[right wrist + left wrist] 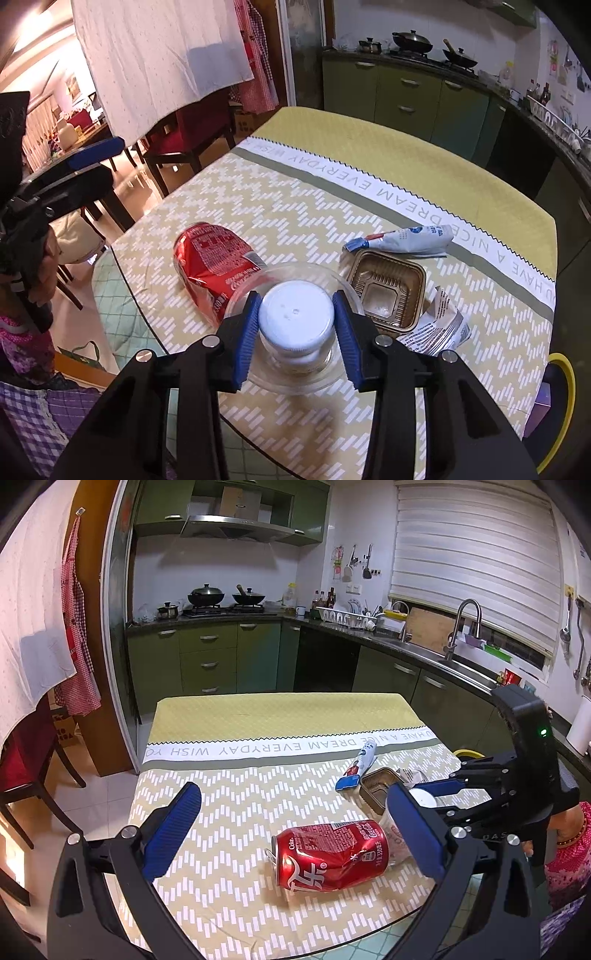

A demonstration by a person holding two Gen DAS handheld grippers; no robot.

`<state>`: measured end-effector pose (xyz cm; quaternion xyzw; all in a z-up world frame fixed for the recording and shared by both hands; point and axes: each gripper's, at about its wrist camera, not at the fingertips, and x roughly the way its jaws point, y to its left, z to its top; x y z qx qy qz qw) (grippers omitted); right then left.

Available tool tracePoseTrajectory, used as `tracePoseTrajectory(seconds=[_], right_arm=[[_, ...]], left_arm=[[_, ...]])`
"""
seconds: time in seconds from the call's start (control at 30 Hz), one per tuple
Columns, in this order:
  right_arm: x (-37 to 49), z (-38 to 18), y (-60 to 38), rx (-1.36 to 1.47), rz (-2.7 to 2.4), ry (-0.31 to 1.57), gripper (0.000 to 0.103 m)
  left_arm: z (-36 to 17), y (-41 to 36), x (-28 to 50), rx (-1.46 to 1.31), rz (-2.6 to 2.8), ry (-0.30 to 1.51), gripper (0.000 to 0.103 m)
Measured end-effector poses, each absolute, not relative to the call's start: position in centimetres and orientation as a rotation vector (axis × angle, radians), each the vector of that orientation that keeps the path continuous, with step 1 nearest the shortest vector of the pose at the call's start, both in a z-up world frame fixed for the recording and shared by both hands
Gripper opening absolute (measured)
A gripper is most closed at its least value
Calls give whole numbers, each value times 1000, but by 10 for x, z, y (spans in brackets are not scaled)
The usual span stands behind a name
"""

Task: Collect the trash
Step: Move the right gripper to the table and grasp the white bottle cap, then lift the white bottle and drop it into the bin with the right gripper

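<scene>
The tabletop (424, 155), covered by a yellow-and-grey chevron-patterned cloth, carries the trash; a white band reading "HAVE A NICE DREAM EVERYDAY WISH" is printed across it. A dented red aluminium can (216, 258) marked "Coke" and "Coca-Cola", with large Chinese characters, lies on its side at about ten o'clock from the cup. A brown ribbed plastic tray (388, 288) sits at two o'clock, a squeezed white-and-blue tube (406, 240) beyond it, crumpled printed paper (443, 325) at three o'clock; their print cannot be read.

The step in hand is judged to be the grasp of the clear plastic cup with a white base (295, 310), upturned near the front edge. The right hand-held gripper (296, 319) brackets its base, the pads seemingly at the sides; firm contact cannot be confirmed. A fuller squeeze, then a lift, is called for. The left hand-held gripper (291, 834) is held open, empty, over the can.
</scene>
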<state>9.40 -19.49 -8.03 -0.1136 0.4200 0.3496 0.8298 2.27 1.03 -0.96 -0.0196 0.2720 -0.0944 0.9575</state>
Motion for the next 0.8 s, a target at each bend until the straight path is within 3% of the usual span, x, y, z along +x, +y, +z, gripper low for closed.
tracePoseTrajectory(seconds=[0.8], right_arm=[[50, 11, -254, -162, 672, 653, 40]], left_arm=[[-4, -8, 17, -8, -227, 538, 96]])
